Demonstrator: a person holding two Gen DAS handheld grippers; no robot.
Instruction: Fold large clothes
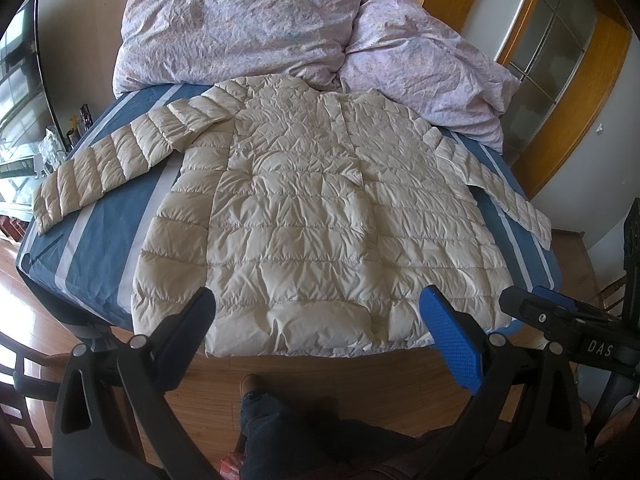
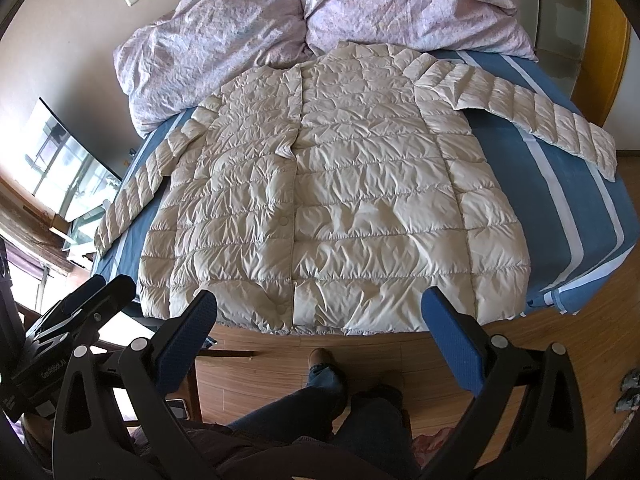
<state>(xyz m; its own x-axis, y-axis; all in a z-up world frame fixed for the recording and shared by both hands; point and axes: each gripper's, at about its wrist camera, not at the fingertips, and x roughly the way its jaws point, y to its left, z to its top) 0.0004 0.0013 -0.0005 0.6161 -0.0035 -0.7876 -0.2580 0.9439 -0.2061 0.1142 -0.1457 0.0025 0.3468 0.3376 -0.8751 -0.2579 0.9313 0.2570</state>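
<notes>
A: Jacket (image 1: 320, 208) is spread flat on the bed (image 1: 92, 240), hem nearest, long axis running away.
B: Left gripper (image 1: 320, 320) and right gripper (image 2: 320, 316) are held wide open, empty, short of the hem

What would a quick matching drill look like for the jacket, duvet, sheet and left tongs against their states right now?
Column one:
1. jacket
2. duvet
3. sheet
4. left tongs

Column two:
A. open, holding nothing
B. blue with pale stripes
C. spread flat, sleeves out
D. bunched at the far end of the bed

Pairs: 1-C, 2-D, 3-B, 4-A
</notes>
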